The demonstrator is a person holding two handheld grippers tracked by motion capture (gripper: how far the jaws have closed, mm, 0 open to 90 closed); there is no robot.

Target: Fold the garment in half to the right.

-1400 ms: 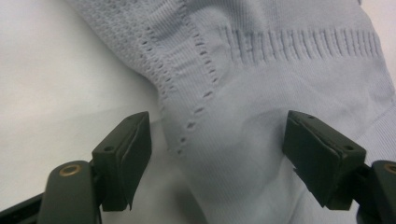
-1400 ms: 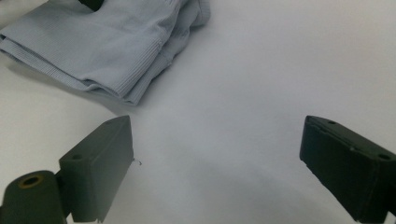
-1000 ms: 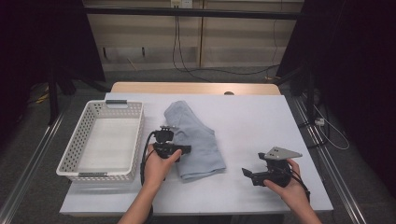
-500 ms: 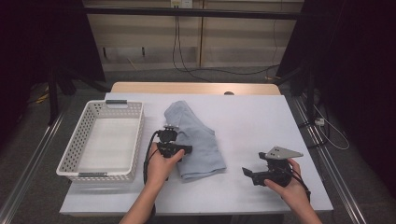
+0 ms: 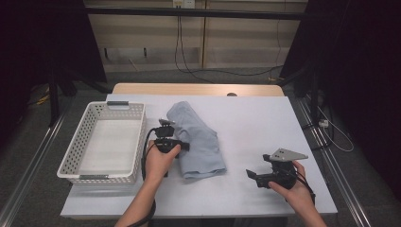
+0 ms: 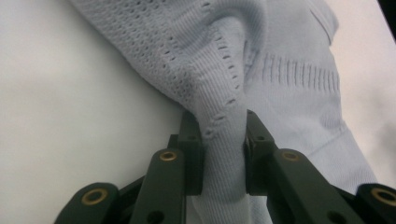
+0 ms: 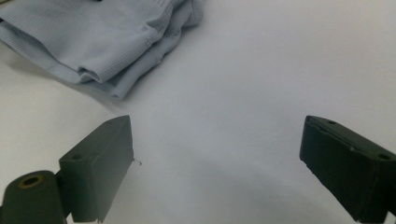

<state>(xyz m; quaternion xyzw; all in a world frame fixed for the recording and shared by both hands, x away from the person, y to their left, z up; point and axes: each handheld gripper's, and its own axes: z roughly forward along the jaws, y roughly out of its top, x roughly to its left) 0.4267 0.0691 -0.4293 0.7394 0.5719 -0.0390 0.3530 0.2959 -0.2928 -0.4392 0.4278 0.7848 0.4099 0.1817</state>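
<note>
My left gripper (image 5: 166, 134) has just been closing its jaws, and its pads (image 6: 194, 140) now pinch a bunched ridge of the light blue garment (image 5: 197, 139) at that cloth's edge nearest the white basket (image 5: 81, 150). The garment lies folded on the white table (image 5: 255, 118), just beside the basket on its right. My right gripper (image 5: 253, 176) rests on the table well apart from the garment, on the side away from the basket, jaws spread wide with nothing between them.
</note>
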